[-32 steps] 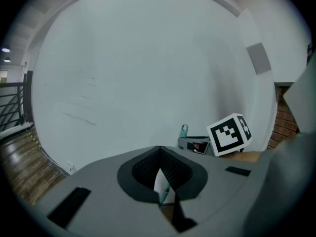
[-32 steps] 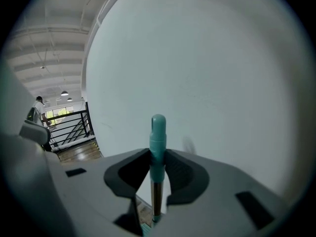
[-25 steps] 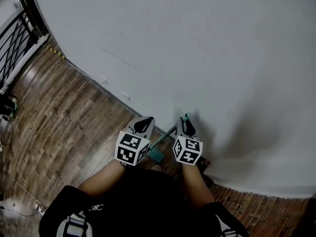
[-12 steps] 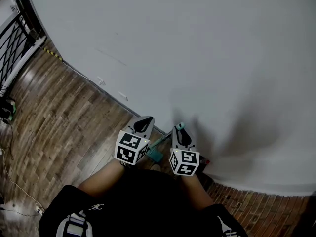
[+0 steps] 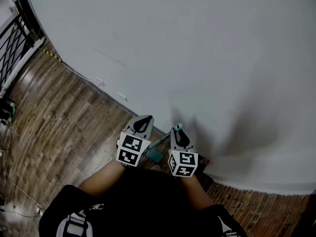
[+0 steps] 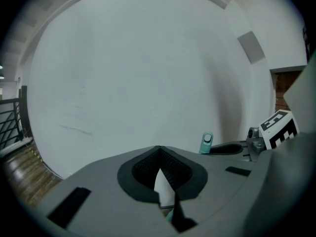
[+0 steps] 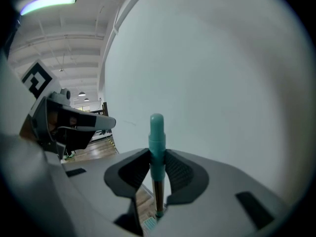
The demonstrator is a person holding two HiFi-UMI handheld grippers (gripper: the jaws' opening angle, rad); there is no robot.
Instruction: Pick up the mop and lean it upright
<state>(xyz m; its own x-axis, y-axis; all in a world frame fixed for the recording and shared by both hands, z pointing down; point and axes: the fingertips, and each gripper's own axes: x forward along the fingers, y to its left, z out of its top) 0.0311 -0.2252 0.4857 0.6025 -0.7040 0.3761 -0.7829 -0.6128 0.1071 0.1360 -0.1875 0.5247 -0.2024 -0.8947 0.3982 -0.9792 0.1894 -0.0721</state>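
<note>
The mop has a teal grip on a thin brown shaft and a teal head resting on the wooden floor near the person's feet. My right gripper is shut on the teal grip, which stands up between its pads; the grip's tip pokes out close to the white wall. In the head view my right gripper is just right of my left gripper. My left gripper is shut with nothing in it, and sees the mop's tip off to its right.
The white wall curves along the floor's edge. A black railing stands at the far left with yellow-black tape near its foot. Cables trail over the floor at the left. A small red object lies by the wall's base.
My right gripper has shifted a little to the left and toward the person, bringing the mop's grip with it. My left gripper has hardly moved.
</note>
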